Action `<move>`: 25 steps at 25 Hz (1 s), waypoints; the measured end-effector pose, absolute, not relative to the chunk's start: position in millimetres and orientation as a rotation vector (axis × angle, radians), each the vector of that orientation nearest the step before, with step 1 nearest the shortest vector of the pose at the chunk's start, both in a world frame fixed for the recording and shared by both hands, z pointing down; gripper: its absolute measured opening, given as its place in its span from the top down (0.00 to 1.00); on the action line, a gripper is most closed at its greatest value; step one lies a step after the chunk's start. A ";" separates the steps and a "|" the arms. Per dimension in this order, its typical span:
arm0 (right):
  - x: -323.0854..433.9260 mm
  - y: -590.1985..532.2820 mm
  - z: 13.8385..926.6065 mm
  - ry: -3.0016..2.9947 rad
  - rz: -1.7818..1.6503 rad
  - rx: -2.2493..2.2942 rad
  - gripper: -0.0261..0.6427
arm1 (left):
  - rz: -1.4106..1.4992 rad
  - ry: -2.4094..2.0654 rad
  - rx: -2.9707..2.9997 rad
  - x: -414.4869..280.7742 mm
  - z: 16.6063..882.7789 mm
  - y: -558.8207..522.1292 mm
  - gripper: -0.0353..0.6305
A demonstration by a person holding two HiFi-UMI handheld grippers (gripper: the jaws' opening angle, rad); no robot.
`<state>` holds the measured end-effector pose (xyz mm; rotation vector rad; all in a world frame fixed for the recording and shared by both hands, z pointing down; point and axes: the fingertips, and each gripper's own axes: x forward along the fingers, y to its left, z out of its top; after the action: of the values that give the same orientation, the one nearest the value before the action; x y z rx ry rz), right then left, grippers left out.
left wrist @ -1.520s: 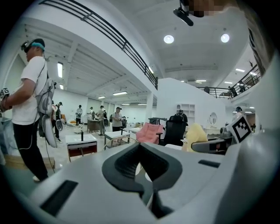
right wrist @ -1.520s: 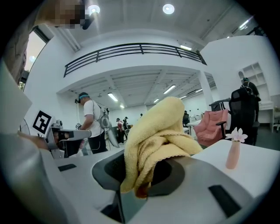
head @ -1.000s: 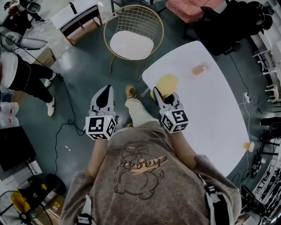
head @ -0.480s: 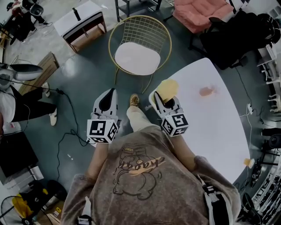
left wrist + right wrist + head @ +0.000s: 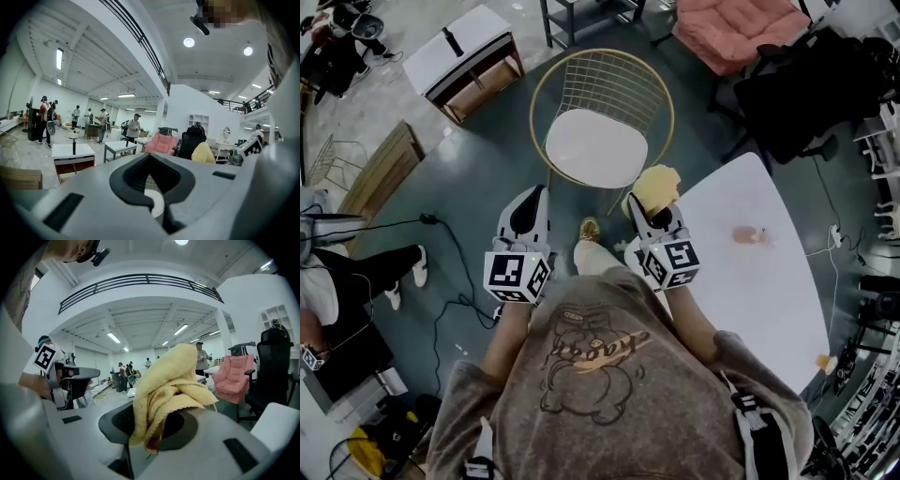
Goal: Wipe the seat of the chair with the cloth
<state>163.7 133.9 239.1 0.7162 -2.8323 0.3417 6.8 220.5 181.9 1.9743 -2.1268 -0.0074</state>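
Clamped on the cloth [image 5: 654, 183], the right gripper [image 5: 645, 208] carries it bunched and standing up out of its jaws, while the left gripper [image 5: 528, 202] has its jaws pressed together on nothing. Both are held level in front of the person's chest, pointing far. Over the last second the view has swung: the table [image 5: 750, 272] has slid off to the right, and the cloth, which was over its top, now hangs off its far-left corner, over the floor [image 5: 478, 178]. The chair [image 5: 600, 84] has drawn nearer and sits centred just beyond the grippers. That reads as the person turning and stepping toward it, one shoe [image 5: 590, 228] forward between the grippers. So the pick-up looks done and the approach is in hand. The seat [image 5: 595, 147], a pale round pad inside the gold wire frame, is not yet touched, so the wipe has yet to begin. Cables [image 5: 441, 281] trail across the dark floor on the left, near a seated person's legs [image 5: 356, 272]. Farther off stand a low white bench [image 5: 459, 52] at far left, a pink armchair [image 5: 736, 28] and a black office chair [image 5: 806, 84] at far right. The gripper views show a big white hall with people standing about.
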 end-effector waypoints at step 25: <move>73.8 23.5 248.7 -2.646 0.360 1.140 0.79 | 0.055 -1.793 2.285 -107.8 192.0 45.4 0.94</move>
<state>73.8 23.5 248.7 1.1401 -2.6461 0.3596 -107.8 45.4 192.0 2.2854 -1.7929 0.0555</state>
